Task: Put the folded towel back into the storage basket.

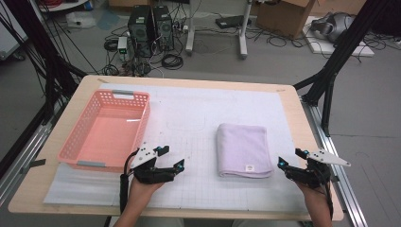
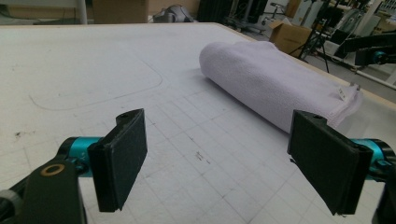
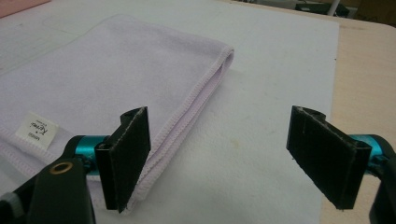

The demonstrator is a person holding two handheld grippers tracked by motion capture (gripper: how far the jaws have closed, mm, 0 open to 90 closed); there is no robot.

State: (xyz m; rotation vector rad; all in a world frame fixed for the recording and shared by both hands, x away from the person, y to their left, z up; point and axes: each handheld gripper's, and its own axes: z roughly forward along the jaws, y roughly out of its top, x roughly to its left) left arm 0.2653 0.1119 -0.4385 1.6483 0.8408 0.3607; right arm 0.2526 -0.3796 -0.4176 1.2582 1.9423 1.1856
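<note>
Lying folded at the worktop's (image 1: 288,101) middle right with its long axis near-to-far, the towel (image 1: 242,149) sits between both empty, wide-apart tongs, just left of the right tongs (image 1: 289,158), farther from the left tongs (image 1: 172,157).

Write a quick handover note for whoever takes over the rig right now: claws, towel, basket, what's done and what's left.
Left claw: open, empty, near the basket's front corner.
Right claw: open, empty, just right of the towel's near edge.
Folded lilac towel: flat on the white mat, label toward the person, untouched.
Pink basket: on the left, nothing in it.
Done: towel looks folded.
Left: probably grip the towel and move it into the basket.
</note>
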